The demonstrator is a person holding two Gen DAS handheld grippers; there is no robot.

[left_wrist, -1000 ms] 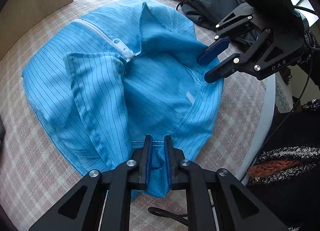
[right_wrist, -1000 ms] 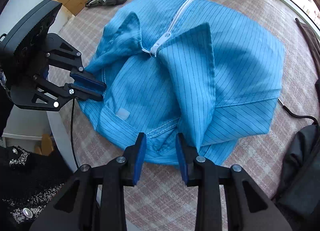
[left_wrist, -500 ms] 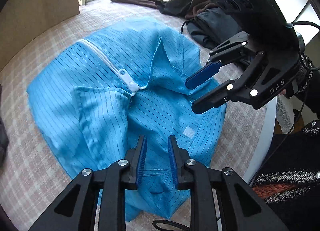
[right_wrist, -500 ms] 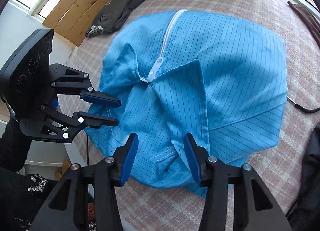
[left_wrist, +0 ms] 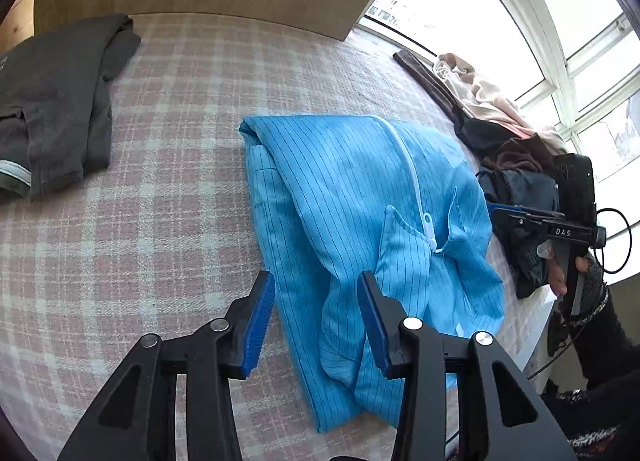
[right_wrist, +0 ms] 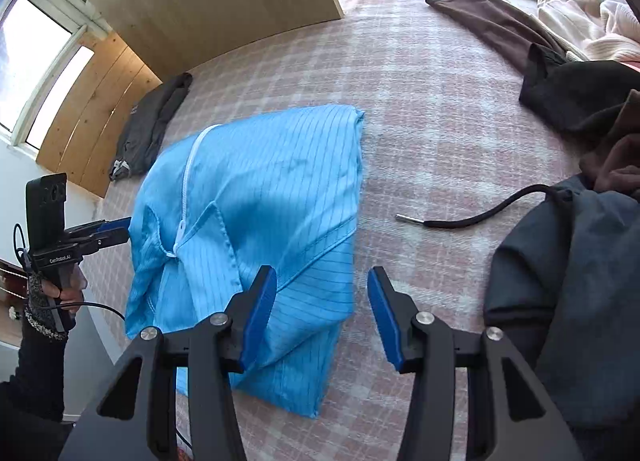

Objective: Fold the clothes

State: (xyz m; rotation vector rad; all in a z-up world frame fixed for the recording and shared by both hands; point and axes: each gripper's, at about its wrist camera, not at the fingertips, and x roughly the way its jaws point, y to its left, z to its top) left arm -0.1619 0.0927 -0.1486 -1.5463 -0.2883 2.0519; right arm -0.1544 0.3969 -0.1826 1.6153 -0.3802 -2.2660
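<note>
Blue pinstriped zip-front garment (left_wrist: 360, 197) lies folded on the pink-and-white checked bed cover (left_wrist: 160, 221). Left gripper (left_wrist: 316, 321) hovers above its near edge, jaws wide and empty; right gripper (right_wrist: 322, 311) likewise spread wide, holding nothing, over the garment's corner.

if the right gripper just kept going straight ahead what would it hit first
Probably the pink checked cover. The right gripper is open, and only bare cover shows between its fingers, with the blue jacket off to the left. Depth is hard to judge.
</note>
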